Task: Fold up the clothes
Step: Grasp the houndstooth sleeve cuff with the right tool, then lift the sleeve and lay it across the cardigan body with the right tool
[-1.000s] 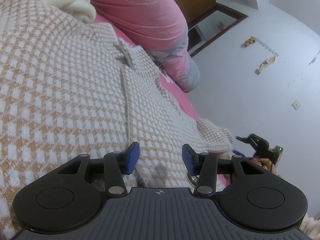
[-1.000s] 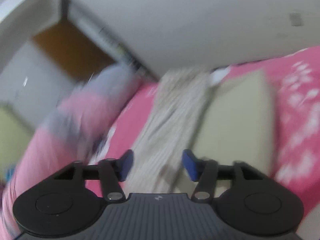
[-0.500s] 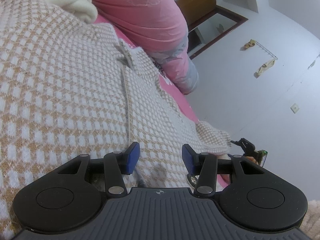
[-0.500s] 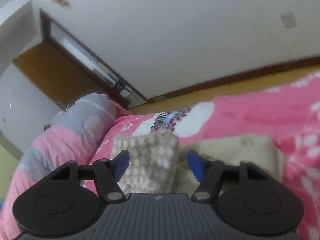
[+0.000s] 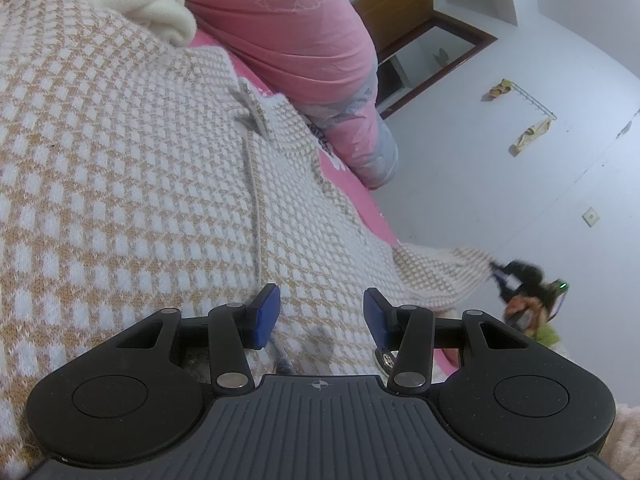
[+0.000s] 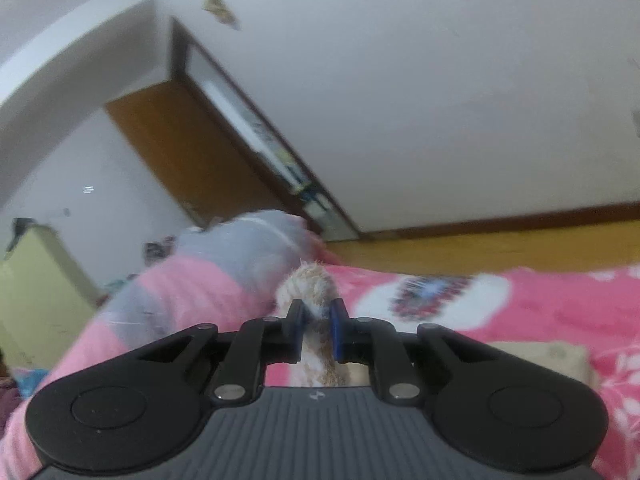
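A beige-and-white checked knit sweater (image 5: 140,184) lies spread on the pink bed. My left gripper (image 5: 320,304) hovers low over its lower part, jaws apart, with nothing pinched between the blue pads. The sweater's sleeve (image 5: 440,276) stretches out to the right, lifted off the bed. At its end sits my right gripper (image 5: 506,280), held by a hand. In the right wrist view the right gripper (image 6: 316,312) is closing its jaws, and the bunched sleeve cuff (image 6: 308,280) is squeezed between the pads.
A rolled pink and grey quilt (image 5: 304,32) lies along the far side of the bed. A cream fleece garment (image 5: 132,4) sits beyond the sweater. A beige garment (image 6: 540,356) lies on the flowered pink sheet (image 6: 560,304). A wooden door (image 6: 180,148) and white walls stand behind.
The right gripper's jaws went from wide apart to pinched on the sleeve cuff, and it rose, pulling the sleeve out and up. The left gripper stayed still.
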### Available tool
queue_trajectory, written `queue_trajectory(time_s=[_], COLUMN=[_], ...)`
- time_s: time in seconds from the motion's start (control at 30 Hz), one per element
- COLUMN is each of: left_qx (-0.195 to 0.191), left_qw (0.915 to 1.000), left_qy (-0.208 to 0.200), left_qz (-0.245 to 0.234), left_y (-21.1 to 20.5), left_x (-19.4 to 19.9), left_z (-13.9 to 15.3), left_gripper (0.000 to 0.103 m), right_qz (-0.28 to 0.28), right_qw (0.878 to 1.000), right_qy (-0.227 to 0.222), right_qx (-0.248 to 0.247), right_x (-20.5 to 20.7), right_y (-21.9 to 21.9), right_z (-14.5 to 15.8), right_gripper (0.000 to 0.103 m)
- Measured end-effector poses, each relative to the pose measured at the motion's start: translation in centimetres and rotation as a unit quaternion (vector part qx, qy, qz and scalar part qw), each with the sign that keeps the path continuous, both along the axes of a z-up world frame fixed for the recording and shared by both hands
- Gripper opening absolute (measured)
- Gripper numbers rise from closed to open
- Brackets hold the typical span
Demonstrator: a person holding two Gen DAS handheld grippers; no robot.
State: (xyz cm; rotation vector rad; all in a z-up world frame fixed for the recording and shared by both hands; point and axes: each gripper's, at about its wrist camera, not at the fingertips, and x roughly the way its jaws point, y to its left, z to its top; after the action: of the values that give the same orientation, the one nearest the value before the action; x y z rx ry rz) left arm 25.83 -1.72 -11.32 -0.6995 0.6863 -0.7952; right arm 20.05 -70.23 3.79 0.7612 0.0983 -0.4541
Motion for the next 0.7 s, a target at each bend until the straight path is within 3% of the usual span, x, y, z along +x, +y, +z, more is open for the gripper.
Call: queue_trajectory(time_s=[0.2, 0.4, 0.57, 0.7], left_qx=[-0.001, -0.002, -0.004, -0.014], left_qw=[1.0, 1.0, 1.0, 0.9994], left_qy=[0.0, 0.001, 0.003, 0.006], left_qz=[0.0, 0.001, 0.003, 0.032], left_y=[0.0, 0.1, 0.1, 1.6], left_x=[0.1, 0.0, 0.0, -0.8], left_z=[0.0, 0.1, 0.2, 1.5], left_gripper=[0.047, 0.047, 0.047, 0.052], right_qz=[0.094, 0.2, 0.273, 0.31], right_qw=[0.994, 0.975, 0.955, 0.945], right_qy=[-0.03, -0.049, -0.077, -0.079], right_qx=[-0.043, -0.084, -0.092, -0.067], right_x=[1.7, 4.3, 5.7, 6.3], right_y=[8.1, 19.1, 28.3, 34.1], right_z=[6.9, 12.1, 14.0, 12.7], right_gripper=[0.014, 0.014, 0.014, 0.014])
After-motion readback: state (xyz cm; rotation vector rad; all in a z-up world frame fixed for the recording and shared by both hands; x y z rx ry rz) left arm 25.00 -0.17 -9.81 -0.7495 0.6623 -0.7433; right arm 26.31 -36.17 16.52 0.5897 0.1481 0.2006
